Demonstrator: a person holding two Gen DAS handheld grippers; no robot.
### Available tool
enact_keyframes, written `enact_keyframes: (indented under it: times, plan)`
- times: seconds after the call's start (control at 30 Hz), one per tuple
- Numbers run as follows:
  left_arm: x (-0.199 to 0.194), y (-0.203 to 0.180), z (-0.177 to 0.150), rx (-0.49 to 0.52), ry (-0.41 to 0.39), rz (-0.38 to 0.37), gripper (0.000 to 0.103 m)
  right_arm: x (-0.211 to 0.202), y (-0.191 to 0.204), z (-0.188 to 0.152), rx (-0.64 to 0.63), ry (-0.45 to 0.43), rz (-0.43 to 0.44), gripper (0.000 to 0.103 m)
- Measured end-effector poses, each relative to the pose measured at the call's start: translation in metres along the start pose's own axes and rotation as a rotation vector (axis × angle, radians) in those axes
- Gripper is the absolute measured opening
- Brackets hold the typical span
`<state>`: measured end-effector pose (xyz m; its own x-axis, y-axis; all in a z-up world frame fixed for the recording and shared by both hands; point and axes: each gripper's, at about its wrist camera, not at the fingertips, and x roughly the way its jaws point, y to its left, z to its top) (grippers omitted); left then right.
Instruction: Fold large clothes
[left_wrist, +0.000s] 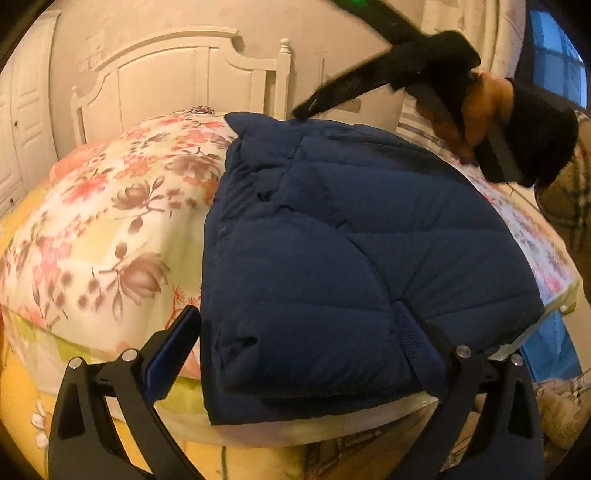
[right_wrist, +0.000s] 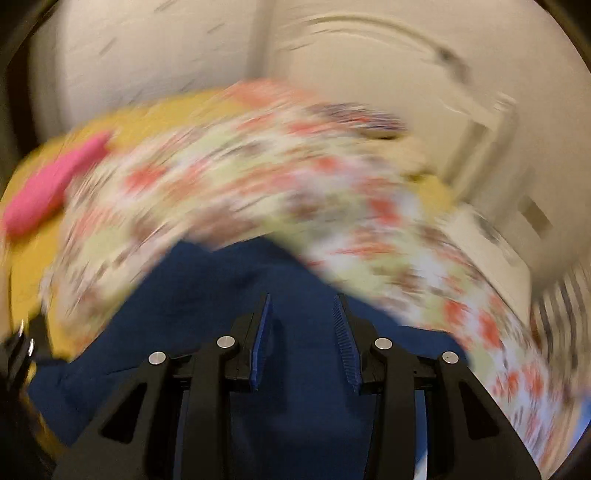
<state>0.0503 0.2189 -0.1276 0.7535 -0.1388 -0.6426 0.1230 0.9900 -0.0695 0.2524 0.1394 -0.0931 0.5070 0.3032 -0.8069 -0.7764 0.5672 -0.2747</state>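
the folded navy puffer jacket (left_wrist: 332, 258) lies on the floral quilt (left_wrist: 110, 221); soft, bulky, springy, so best pinched at a hem; left gripper (left_wrist: 310, 332) gapes around its corner; right gripper (right_wrist: 303, 343) part-open, empty.

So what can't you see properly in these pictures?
- Right wrist view: the flowery quilt and a pink thing are smeared by blur; what the pink thing is cannot be told.
- Left wrist view: one finger of the left gripper is hidden behind the blue jacket.
- Left wrist view: the right gripper is blurred, its jaws unreadable there.
- Left wrist view: the person's sleeve is cut off by the edge.
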Motion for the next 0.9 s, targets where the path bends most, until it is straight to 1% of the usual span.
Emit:
enact_keyframes:
  times: [0.07, 0.1, 0.13, 0.17, 0.2, 0.27, 0.3, 0.33, 0.37, 0.4, 0.47, 0.57, 0.63, 0.67, 0.77, 0.8, 0.87, 0.9]
  plan:
    - [-0.004, -0.004, -0.001, 0.010, -0.018, 0.045, 0.101, 0.029, 0.029, 0.002, -0.097, 0.056, -0.115, 0.038]
    - [-0.006, -0.006, -0.001, 0.031, -0.026, 0.081, 0.101, 0.038, 0.038, 0.003, -0.132, 0.077, -0.149, 0.037]
    - [-0.006, -0.009, 0.001, 0.051, -0.026, 0.099, 0.101, 0.044, 0.045, 0.006, -0.164, 0.095, -0.173, 0.037]
    - [-0.007, -0.011, 0.001, 0.062, -0.024, 0.109, 0.101, 0.047, 0.047, 0.009, -0.179, 0.112, -0.180, 0.036]
    - [-0.008, -0.013, 0.002, 0.068, -0.019, 0.114, 0.101, 0.046, 0.045, 0.011, -0.168, 0.121, -0.167, 0.036]
    - [-0.008, -0.014, 0.003, 0.076, -0.011, 0.112, 0.101, 0.038, 0.035, 0.014, -0.113, 0.111, -0.117, 0.036]
    - [-0.008, -0.014, 0.003, 0.074, -0.008, 0.111, 0.101, 0.030, 0.027, 0.015, -0.056, 0.091, -0.060, 0.036]
    - [-0.007, -0.013, 0.003, 0.070, -0.008, 0.110, 0.101, 0.025, 0.022, 0.016, -0.021, 0.076, -0.026, 0.036]
    - [-0.007, -0.013, 0.002, 0.065, -0.008, 0.108, 0.101, 0.018, 0.019, 0.016, 0.016, 0.057, 0.004, 0.036]
    - [-0.007, -0.013, 0.002, 0.060, -0.008, 0.105, 0.101, 0.015, 0.019, 0.015, 0.030, 0.048, 0.012, 0.036]
    - [-0.008, -0.014, 0.001, 0.055, -0.006, 0.100, 0.101, 0.020, 0.030, 0.014, -0.003, 0.063, -0.010, 0.036]
    - [-0.006, -0.012, 0.002, 0.054, -0.004, 0.104, 0.101, 0.040, 0.048, 0.013, -0.094, 0.108, -0.101, 0.036]
    - [-0.004, -0.009, 0.002, 0.053, -0.002, 0.103, 0.101, 0.041, 0.049, 0.016, -0.107, 0.109, -0.116, 0.036]
    - [-0.003, -0.009, 0.002, 0.050, -0.001, 0.099, 0.101, 0.038, 0.047, 0.017, -0.100, 0.103, -0.106, 0.036]
    - [-0.003, -0.008, 0.002, 0.052, -0.001, 0.095, 0.101, 0.017, 0.028, 0.019, -0.028, 0.052, -0.030, 0.036]
    - [-0.002, -0.007, 0.002, 0.050, -0.001, 0.094, 0.101, 0.004, 0.014, 0.020, 0.015, 0.011, -0.024, 0.036]
    - [-0.001, -0.006, 0.001, 0.045, -0.002, 0.090, 0.101, -0.012, -0.009, 0.018, 0.089, -0.043, -0.057, 0.036]
    - [-0.001, -0.006, 0.001, 0.042, -0.003, 0.087, 0.101, -0.020, -0.031, 0.015, 0.168, -0.070, -0.067, 0.036]
